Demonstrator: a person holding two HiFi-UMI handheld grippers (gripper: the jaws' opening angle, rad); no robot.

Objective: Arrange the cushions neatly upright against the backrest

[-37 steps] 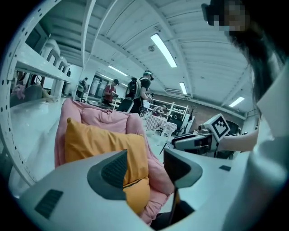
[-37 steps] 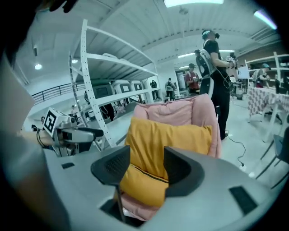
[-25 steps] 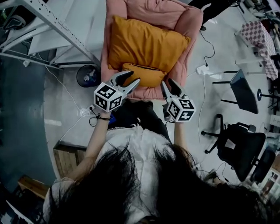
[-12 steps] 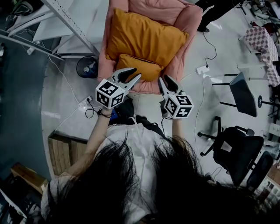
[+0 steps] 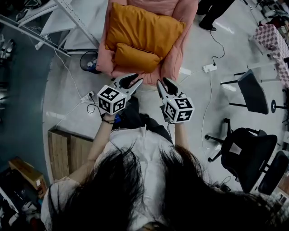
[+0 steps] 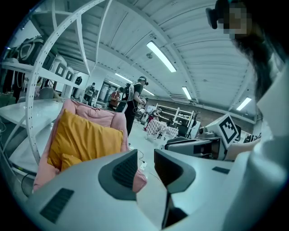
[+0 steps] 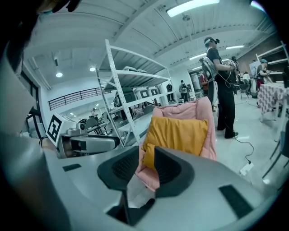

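A large orange cushion [image 5: 144, 29] leans upright against the backrest of a pink armchair [image 5: 174, 58]. A small orange cushion [image 5: 135, 57] stands in front of it on the seat. The left gripper view shows the large cushion [image 6: 88, 137] and the small cushion [image 6: 70, 161] well ahead. My left gripper [image 5: 134, 80] and right gripper [image 5: 162, 82] hover side by side just short of the seat's front edge, touching neither cushion. On both the left gripper [image 6: 145, 158] and the right gripper [image 7: 146, 158], the jaws stand a narrow gap apart with nothing between them.
A white metal rack [image 5: 67, 13] stands left of the armchair, with a dark bin [image 5: 90, 61] beside it. A power strip [image 5: 208, 68] and cables lie on the floor at right. Black office chairs [image 5: 246, 155] are at right, and a person [image 7: 221, 81] stands behind the armchair.
Both grippers have drawn back from the small cushion toward me, and their jaws have narrowed. The armchair now sits farther away in the head view.
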